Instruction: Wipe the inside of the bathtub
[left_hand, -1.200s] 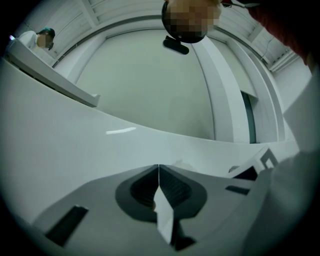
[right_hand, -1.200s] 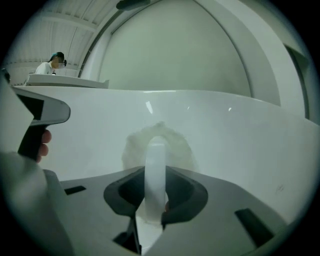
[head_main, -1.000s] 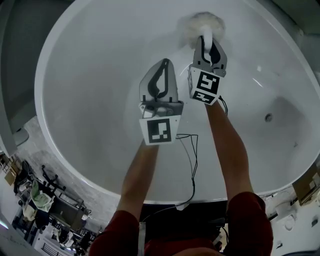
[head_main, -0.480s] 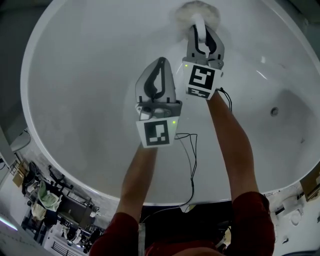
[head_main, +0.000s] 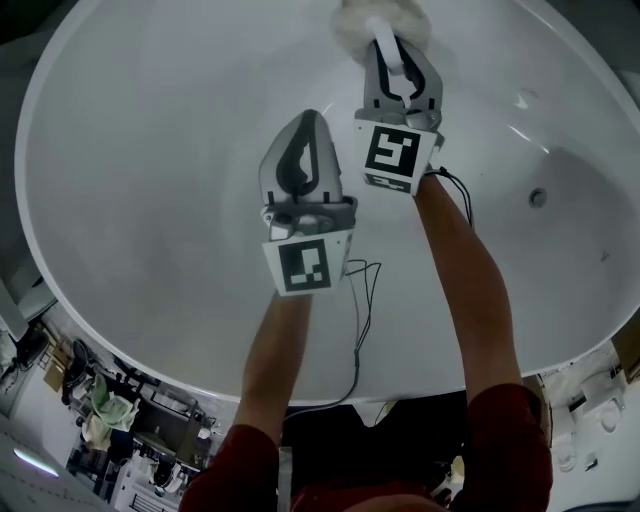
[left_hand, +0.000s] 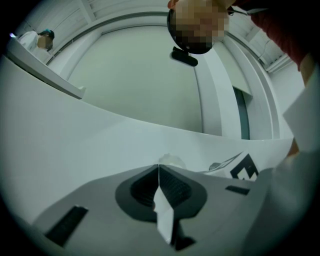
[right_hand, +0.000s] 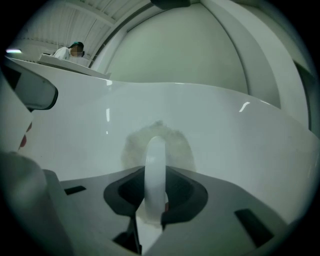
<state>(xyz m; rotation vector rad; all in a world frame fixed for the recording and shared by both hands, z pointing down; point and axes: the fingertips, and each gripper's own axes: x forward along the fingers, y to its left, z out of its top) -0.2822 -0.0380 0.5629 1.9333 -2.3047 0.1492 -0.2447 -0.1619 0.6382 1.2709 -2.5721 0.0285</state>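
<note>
The white bathtub (head_main: 150, 200) fills the head view, seen from above. My right gripper (head_main: 398, 60) is shut on the white handle (right_hand: 155, 170) of a fluffy round scrubber (head_main: 380, 22), whose head presses on the tub's far inner wall (right_hand: 225, 140). In the right gripper view the scrubber (right_hand: 157, 145) sits just beyond the jaws. My left gripper (head_main: 303, 160) hovers over the tub's middle, left of and nearer than the right one, jaws shut with nothing between them (left_hand: 159, 175).
The drain (head_main: 538, 198) lies at the right on the tub floor. A black cable (head_main: 360, 310) hangs from the grippers over the near rim. Clutter and a floor (head_main: 110, 420) show outside the tub at lower left.
The right gripper has pushed the scrubber farther up the far wall. The left gripper has drifted slightly left. The view has shifted with the head.
</note>
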